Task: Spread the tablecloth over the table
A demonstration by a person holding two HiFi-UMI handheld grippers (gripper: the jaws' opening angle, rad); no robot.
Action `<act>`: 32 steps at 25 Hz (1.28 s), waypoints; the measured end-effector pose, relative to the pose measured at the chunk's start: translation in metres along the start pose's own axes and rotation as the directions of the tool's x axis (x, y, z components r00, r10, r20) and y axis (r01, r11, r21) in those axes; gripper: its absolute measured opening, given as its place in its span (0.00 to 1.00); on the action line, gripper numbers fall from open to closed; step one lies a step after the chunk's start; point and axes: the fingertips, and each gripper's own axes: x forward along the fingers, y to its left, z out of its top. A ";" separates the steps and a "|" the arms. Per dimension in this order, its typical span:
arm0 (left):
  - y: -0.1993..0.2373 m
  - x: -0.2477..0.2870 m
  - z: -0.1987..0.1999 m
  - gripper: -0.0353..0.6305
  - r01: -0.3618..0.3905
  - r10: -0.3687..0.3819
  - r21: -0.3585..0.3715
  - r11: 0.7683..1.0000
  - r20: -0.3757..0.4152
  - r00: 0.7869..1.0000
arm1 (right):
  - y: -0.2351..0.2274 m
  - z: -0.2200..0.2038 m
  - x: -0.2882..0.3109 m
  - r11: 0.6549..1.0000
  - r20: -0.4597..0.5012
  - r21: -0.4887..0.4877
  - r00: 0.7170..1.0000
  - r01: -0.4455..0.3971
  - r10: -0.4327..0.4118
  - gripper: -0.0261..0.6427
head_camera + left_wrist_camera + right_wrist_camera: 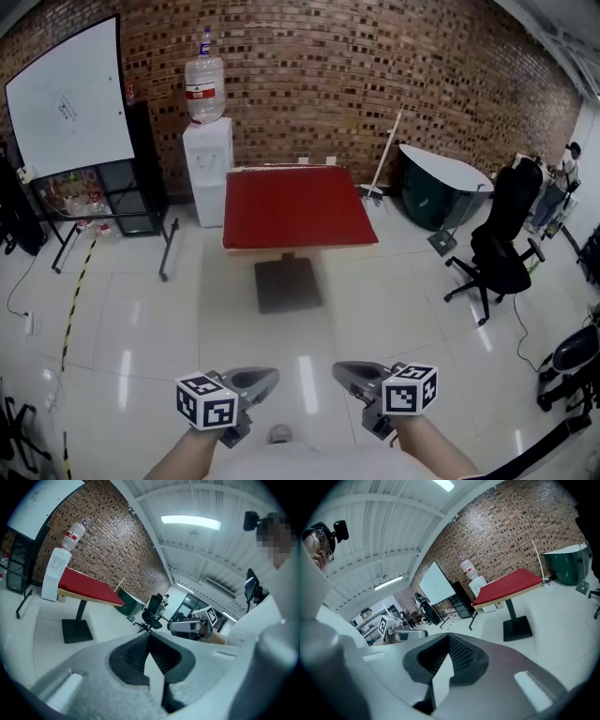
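A red tablecloth [298,206] lies flat over the square table's top, far ahead of me by the brick wall; its wooden edge [300,247] shows along the near side. The cloth also shows in the left gripper view [86,585] and the right gripper view [508,587]. My left gripper [272,375] and right gripper [337,368] hang side by side low in the head view, well short of the table, above the white floor. Both are shut with nothing between the jaws [150,639] [449,641]. Each gripper view catches the other gripper [176,626] [422,633].
The table stands on a dark square base [286,281]. A water dispenser [206,169] stands behind its left corner, a whiteboard [70,94] and black shelf farther left. A broom [384,155], a tipped dark round table [441,187] and an office chair [502,244] stand to the right.
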 end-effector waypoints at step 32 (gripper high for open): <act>-0.224 -0.005 -0.140 0.06 -0.011 0.011 0.056 0.998 -0.008 1.000 | 0.089 -0.138 -0.206 0.998 0.076 -0.067 0.997 -0.017 0.022 0.04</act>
